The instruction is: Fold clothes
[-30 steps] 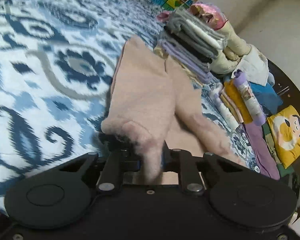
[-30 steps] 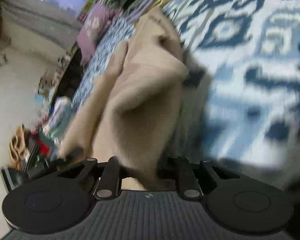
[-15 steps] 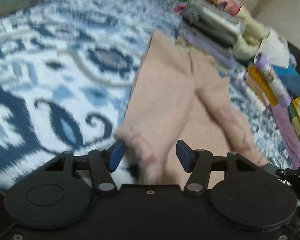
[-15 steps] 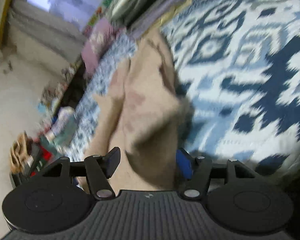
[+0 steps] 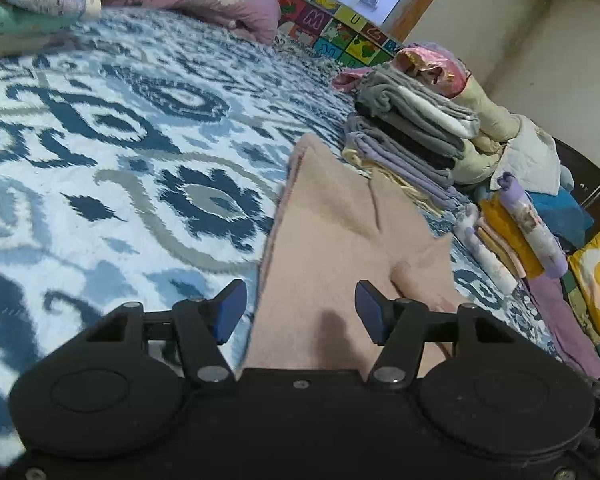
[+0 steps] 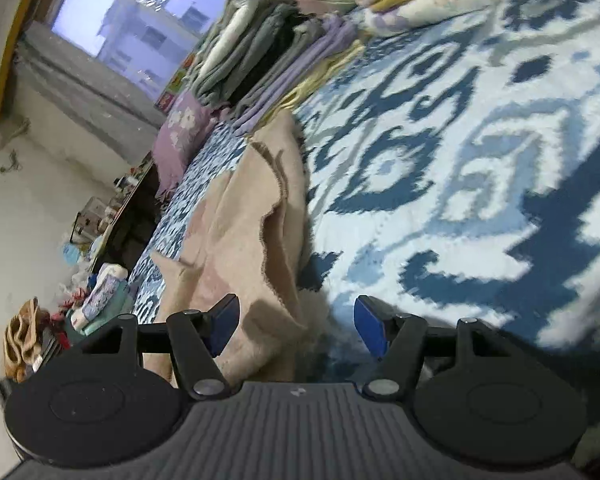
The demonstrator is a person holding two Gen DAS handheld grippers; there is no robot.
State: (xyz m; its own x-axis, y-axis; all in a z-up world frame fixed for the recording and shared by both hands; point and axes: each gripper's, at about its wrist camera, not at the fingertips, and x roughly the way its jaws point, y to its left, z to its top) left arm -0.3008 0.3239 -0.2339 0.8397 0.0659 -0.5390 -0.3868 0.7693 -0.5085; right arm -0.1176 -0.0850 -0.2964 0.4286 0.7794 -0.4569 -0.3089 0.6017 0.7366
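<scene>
Beige garment (image 5: 340, 248) flat on bedspread (image 5: 120, 168), under left tongs (image 5: 300, 312), right tongs (image 6: 296, 320); both just opened, holding nothing.

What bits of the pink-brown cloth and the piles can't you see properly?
- Beige garment: near edge hidden by the left gripper body, left wrist view.
- Same garment, right wrist view: near end behind the right gripper.
- Folded stack: blurred, top cut off.

The alphabet mat (image 5: 332, 30) standing behind the bed shows the capital letters M, U and G (other tiles unclear).
</scene>
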